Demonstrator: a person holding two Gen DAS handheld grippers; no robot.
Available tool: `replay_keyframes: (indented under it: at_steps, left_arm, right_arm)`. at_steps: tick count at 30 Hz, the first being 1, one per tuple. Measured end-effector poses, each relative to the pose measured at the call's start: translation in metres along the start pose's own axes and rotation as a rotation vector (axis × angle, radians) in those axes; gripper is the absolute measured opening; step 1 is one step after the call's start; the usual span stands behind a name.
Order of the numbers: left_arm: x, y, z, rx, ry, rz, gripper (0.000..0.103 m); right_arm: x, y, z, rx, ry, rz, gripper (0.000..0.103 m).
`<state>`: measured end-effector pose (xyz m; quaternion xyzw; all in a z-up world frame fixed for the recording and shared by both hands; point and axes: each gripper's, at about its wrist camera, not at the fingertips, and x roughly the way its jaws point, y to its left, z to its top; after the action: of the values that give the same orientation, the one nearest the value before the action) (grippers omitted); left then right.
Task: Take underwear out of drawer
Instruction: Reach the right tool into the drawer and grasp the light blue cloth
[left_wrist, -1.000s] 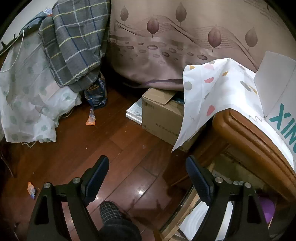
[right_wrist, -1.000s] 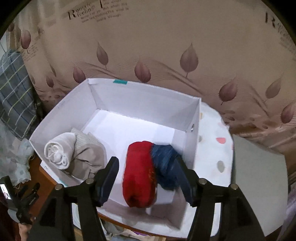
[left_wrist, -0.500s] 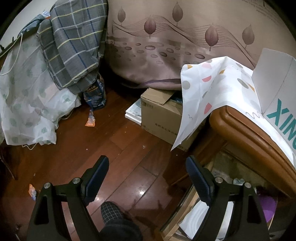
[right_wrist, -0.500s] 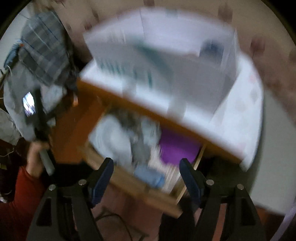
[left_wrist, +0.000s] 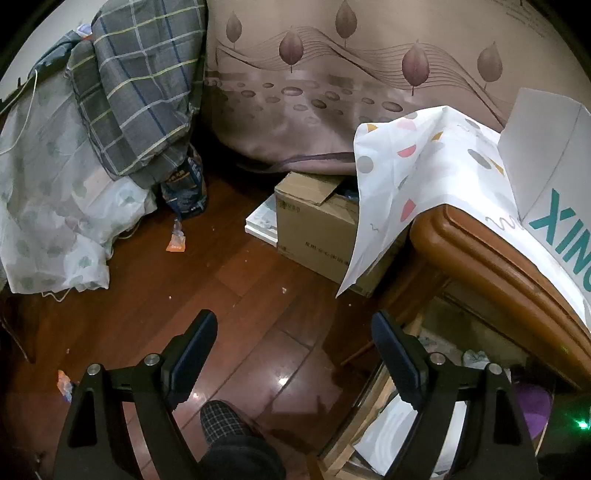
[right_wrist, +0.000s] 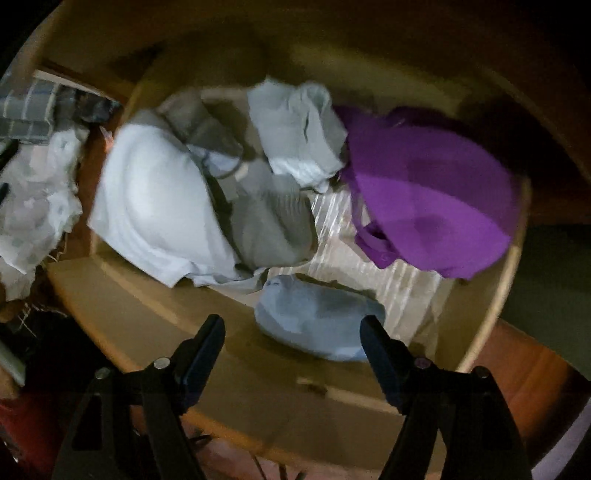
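Observation:
In the right wrist view the open wooden drawer (right_wrist: 155, 317) holds a purple garment (right_wrist: 436, 192) at right, a white one (right_wrist: 155, 206) at left, grey ones (right_wrist: 273, 221) in the middle and a light blue rolled piece (right_wrist: 317, 317) at the front. My right gripper (right_wrist: 293, 332) is open and empty just above the drawer's front edge, with the blue roll between its fingers. My left gripper (left_wrist: 293, 328) is open and empty over the wooden floor, left of the drawer (left_wrist: 388, 435).
A cardboard box (left_wrist: 321, 229) stands on the floor beside the wooden table (left_wrist: 480, 258), which carries a spotted cloth (left_wrist: 417, 177) and a white box (left_wrist: 546, 177). A plaid blanket (left_wrist: 136, 96) and pale bedding (left_wrist: 48, 206) lie at left. A slippered foot (left_wrist: 229, 432) is below my left gripper.
My right gripper has swung down from the white box on the table to the open drawer. My left gripper has barely moved.

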<state>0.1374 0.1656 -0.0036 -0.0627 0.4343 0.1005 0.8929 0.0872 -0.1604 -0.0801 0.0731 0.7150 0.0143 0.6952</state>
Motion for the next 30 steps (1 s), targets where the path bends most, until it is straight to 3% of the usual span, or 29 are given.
replay_keyframes:
  at_steps: [11, 17, 21, 27, 30]
  left_arm:
    - [0.003, -0.002, -0.002, 0.006, 0.016, -0.010, 0.083]
    - [0.004, -0.005, -0.004, 0.018, 0.017, -0.006, 0.083]
    - [0.004, -0.006, -0.005, 0.023, 0.015, -0.002, 0.083]
    - [0.005, -0.007, -0.005, 0.030, 0.016, 0.000, 0.084]
    - [0.006, -0.008, -0.005, 0.026, 0.016, -0.002, 0.083]
  right_arm:
    - [0.056, 0.000, 0.016, -0.080, 0.175, -0.081, 0.084]
    - [0.073, -0.011, 0.019, -0.063, 0.231, -0.063, 0.087]
    - [0.087, -0.012, 0.020, -0.076, 0.291, -0.107, 0.087]
    - [0.094, 0.000, 0.027, -0.127, 0.302, -0.141, 0.087]
    - [0.092, 0.002, 0.025, -0.144, 0.294, -0.154, 0.081]
